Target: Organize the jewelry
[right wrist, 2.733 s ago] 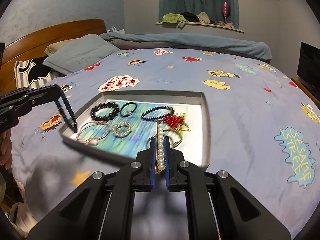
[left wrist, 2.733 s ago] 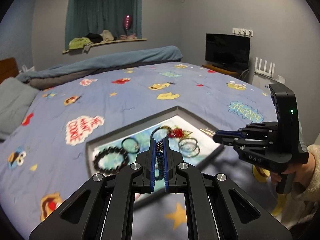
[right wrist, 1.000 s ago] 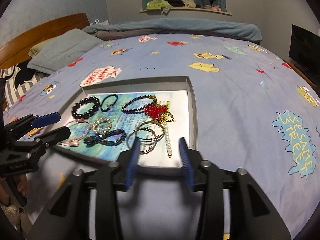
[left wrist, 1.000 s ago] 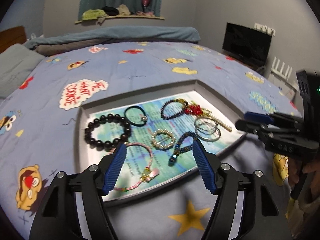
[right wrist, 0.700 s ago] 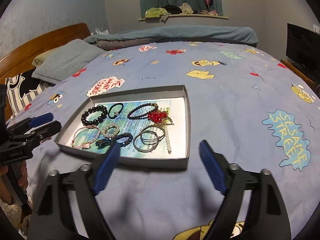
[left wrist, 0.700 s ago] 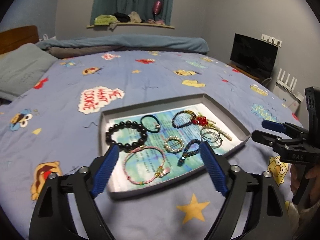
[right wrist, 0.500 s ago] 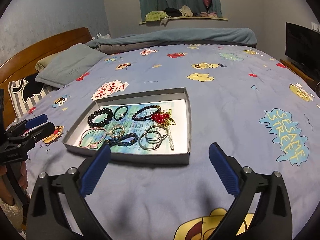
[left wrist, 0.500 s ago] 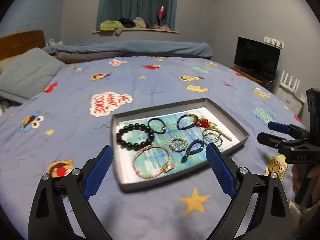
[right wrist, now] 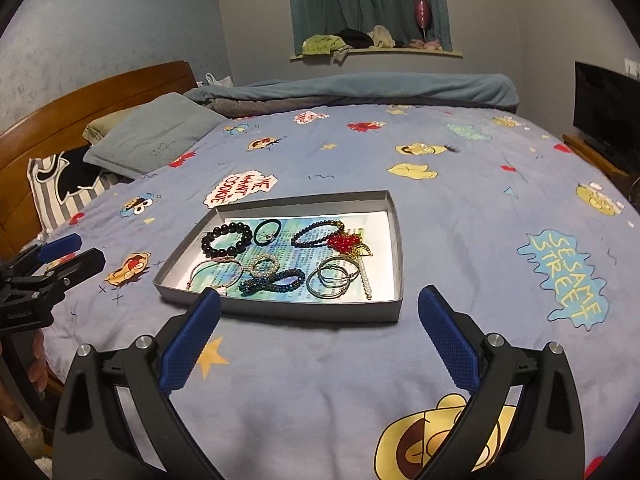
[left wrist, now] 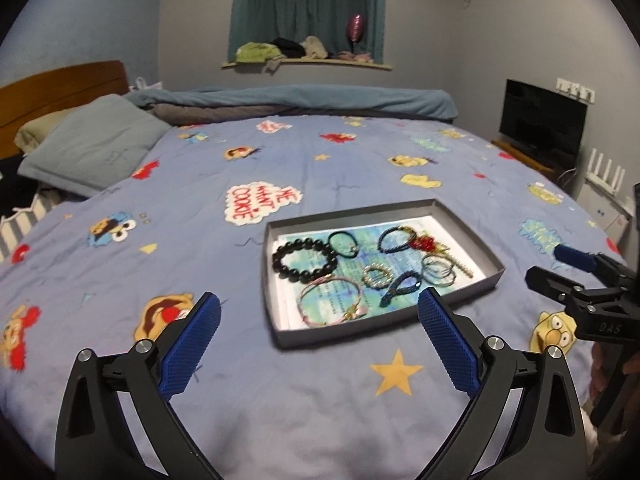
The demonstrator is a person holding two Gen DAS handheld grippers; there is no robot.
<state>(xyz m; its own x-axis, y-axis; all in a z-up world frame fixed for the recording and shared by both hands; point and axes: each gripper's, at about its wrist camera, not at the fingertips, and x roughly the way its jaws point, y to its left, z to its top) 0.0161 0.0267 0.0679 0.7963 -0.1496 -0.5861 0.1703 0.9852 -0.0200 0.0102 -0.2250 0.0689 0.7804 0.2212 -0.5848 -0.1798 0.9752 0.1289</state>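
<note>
Left wrist view: left gripper (left wrist: 318, 312) jaws opening, nearly full-wide, empty; right gripper (right wrist: 319, 308) jaws wide, empty. Just beyond both jaws, a tray (right wrist: 280, 309) of bracelets (right wrist: 224, 238) on the bed (right wrist: 460, 208). Risk: crowded pieces snagging; soft bedding tipping the tray.

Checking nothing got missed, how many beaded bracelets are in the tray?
4: big black beads far left, small pearl ring center, dark blue strand near edge, thin dark strand by the red charm.

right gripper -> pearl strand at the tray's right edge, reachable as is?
Probably yes. The right gripper is open and empty, and the pearl strand lies just inside the tray wall facing it. The silver rings lie close beside it.
</note>
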